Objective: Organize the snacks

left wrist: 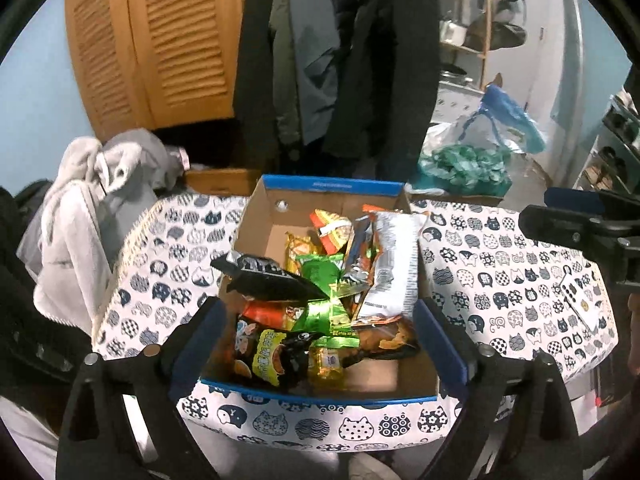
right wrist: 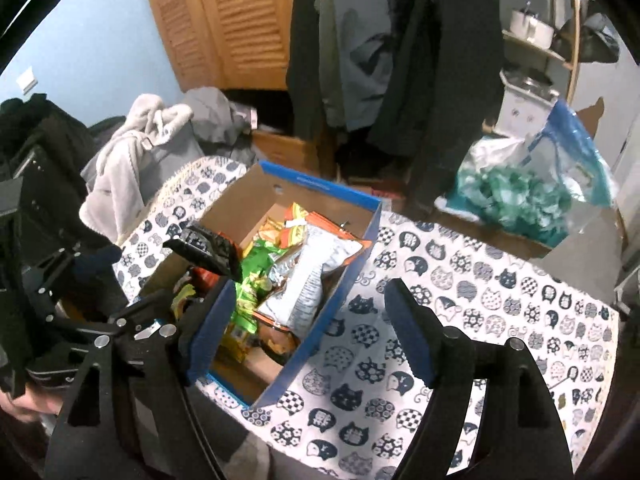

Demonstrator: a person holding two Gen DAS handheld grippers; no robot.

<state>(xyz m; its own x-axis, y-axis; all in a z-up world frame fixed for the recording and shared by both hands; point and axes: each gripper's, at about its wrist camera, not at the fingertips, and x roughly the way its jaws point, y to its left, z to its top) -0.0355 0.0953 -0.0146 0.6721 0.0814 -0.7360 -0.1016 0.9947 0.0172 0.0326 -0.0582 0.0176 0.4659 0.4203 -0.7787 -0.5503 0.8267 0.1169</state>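
An open cardboard box with a blue rim (left wrist: 332, 186) (right wrist: 336, 308) stands on a table covered with a cat-print cloth (left wrist: 500, 272) (right wrist: 480, 300). Several snack packets fill it: a silver bag (left wrist: 394, 264) (right wrist: 308, 276), a black packet (left wrist: 268, 280) (right wrist: 208, 252) sticking up at the left, and green packets (left wrist: 320, 276). My left gripper (left wrist: 320, 340) hangs open above the box's near end, holding nothing. My right gripper (right wrist: 312, 332) is open and empty over the box's right wall and the cloth. In the left wrist view it shows at the right edge (left wrist: 580, 232).
Grey clothing (left wrist: 80, 208) (right wrist: 132, 160) is piled off the table's left end. A clear bag of teal-wrapped sweets (left wrist: 468, 164) (right wrist: 520, 196) sits behind the table at the right. Dark coats (left wrist: 384, 72) and a louvred wooden door (left wrist: 160, 40) stand behind.
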